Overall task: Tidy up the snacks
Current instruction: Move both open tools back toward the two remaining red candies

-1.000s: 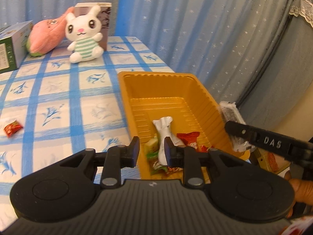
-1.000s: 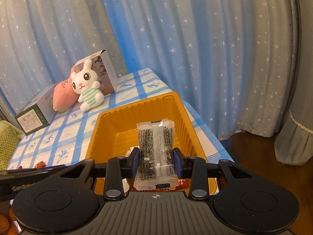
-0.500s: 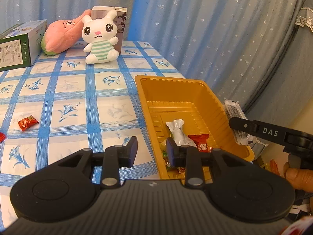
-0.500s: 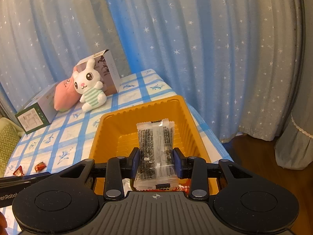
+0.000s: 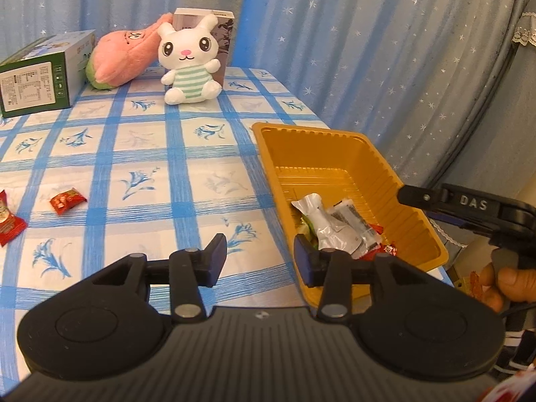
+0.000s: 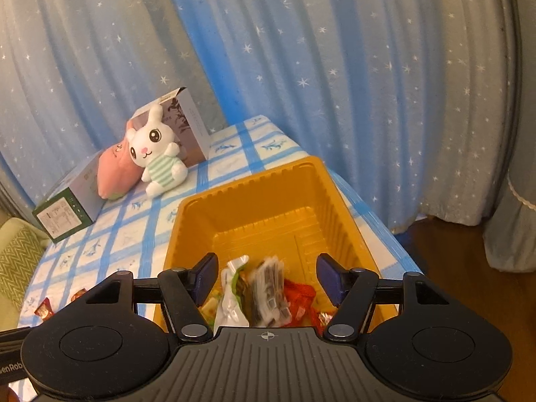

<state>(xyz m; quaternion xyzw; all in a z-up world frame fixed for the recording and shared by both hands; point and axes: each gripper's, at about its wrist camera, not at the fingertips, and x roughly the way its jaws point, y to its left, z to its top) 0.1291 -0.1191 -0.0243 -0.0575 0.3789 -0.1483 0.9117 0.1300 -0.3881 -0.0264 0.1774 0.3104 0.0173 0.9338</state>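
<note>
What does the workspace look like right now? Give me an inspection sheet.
Surface: table with blue-checked cloth.
Job's things: orange tray at the table's right edge holds several wrapped snacks, with a clear dark-filled packet on the pile; three red snack packets lie loose on the cloth at left.
Clutter: white bunny plush, pink plush, green box, brown box at the far end.
Grippers: left gripper open, empty, jaws just opening; right gripper open over the tray, jaws just opened, packet below them.
Cables: nothing seen.
Surroundings: starry blue curtain, wooden floor.
</note>
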